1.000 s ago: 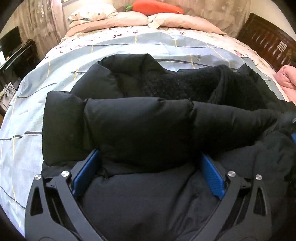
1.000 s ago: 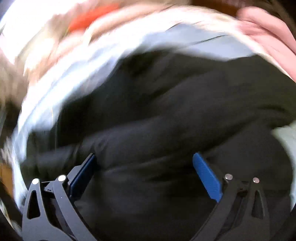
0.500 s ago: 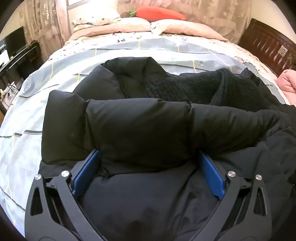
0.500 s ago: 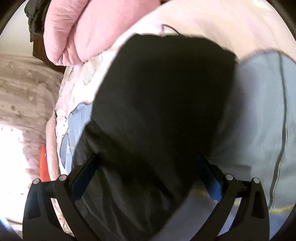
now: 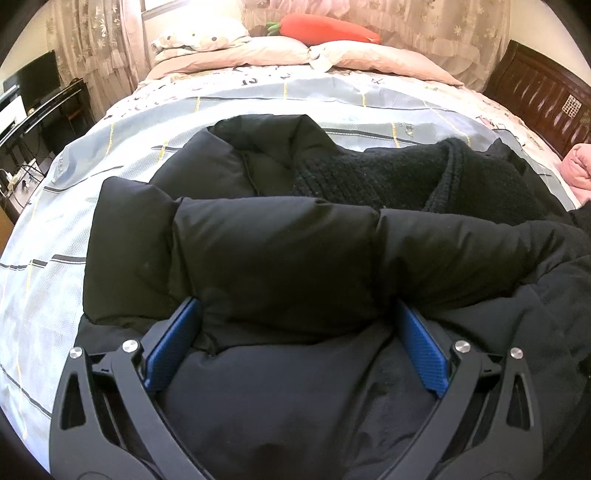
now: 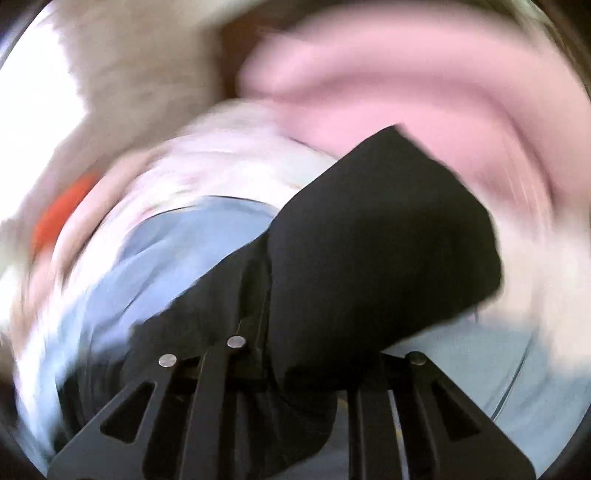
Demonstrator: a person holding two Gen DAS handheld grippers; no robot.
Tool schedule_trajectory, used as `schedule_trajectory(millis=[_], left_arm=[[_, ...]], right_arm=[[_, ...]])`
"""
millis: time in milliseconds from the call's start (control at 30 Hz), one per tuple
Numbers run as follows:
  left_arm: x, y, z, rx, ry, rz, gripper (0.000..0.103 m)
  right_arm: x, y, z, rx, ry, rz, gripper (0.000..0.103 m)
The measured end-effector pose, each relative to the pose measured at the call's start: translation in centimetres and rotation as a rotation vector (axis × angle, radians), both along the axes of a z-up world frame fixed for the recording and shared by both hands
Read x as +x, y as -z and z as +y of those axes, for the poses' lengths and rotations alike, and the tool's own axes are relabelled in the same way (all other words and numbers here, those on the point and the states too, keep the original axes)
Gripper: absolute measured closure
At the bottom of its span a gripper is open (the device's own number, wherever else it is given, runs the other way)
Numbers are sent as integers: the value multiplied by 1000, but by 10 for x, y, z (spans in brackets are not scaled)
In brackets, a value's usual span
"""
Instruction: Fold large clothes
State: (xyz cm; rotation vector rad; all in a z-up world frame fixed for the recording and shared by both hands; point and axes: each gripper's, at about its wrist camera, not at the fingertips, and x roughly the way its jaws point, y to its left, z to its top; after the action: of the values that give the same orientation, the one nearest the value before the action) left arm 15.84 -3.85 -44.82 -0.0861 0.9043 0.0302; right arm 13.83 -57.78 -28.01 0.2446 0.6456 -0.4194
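Observation:
A black puffy jacket (image 5: pixel 277 258) lies spread on the bed, one sleeve folded across its body. A black knit garment (image 5: pixel 369 173) rests by its collar. My left gripper (image 5: pixel 295 306) points down at the jacket, its jaws wide open, with the folded sleeve bulging between the blue pads (image 5: pixel 170 350). In the blurred right wrist view, my right gripper (image 6: pixel 317 332) is closing, its jaws close together with a black end of the jacket (image 6: pixel 388 240) between them, lifted clear of the sheet (image 6: pixel 177 251). Its fingertips are hidden by the fabric.
The bed has a pale blue striped sheet (image 5: pixel 258 99), pillows (image 5: pixel 236 55) and an orange carrot plush (image 5: pixel 325 27) at the far end. A dark wooden headboard (image 5: pixel 539 92) and a pink blanket (image 5: pixel 580 166) are at the right, a desk with a monitor (image 5: pixel 33 96) at the left.
The right gripper swung around over the bed and its jaws went from wide open to nearly together on black jacket fabric. The left gripper and the folded sleeve stayed put.

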Motion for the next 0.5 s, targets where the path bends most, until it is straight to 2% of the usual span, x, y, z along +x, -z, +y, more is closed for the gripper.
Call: schedule_trajectory(millis=[33, 133, 167, 233, 300, 333, 367, 433, 500], left_arm=[[0, 0, 0, 0, 0, 0, 2], [0, 0, 0, -2, 2, -3, 2], [-1, 0, 0, -4, 3, -4, 2], [-1, 0, 0, -9, 5, -8, 2], [-1, 0, 1, -17, 7, -10, 2], [-1, 0, 1, -22, 9, -11, 2], [0, 0, 1, -25, 12, -11, 2], [0, 0, 3, -34, 26, -13, 2], [-1, 0, 6, -50, 39, -17, 2]], right_arm=[[6, -19, 34, -20, -123, -26, 86], [16, -50, 118, 74, -389, -70, 86], [18, -55, 164, 138, -522, -77, 86], [19, -48, 224, 232, -690, -48, 86], [17, -23, 290, 317, -832, 21, 86], [11, 0, 327, 337, -892, 89, 86], [7, 17, 347, 334, -913, 138, 86], [-4, 69, 387, 260, -893, 300, 85], [-18, 90, 390, 221, -832, 293, 84]])
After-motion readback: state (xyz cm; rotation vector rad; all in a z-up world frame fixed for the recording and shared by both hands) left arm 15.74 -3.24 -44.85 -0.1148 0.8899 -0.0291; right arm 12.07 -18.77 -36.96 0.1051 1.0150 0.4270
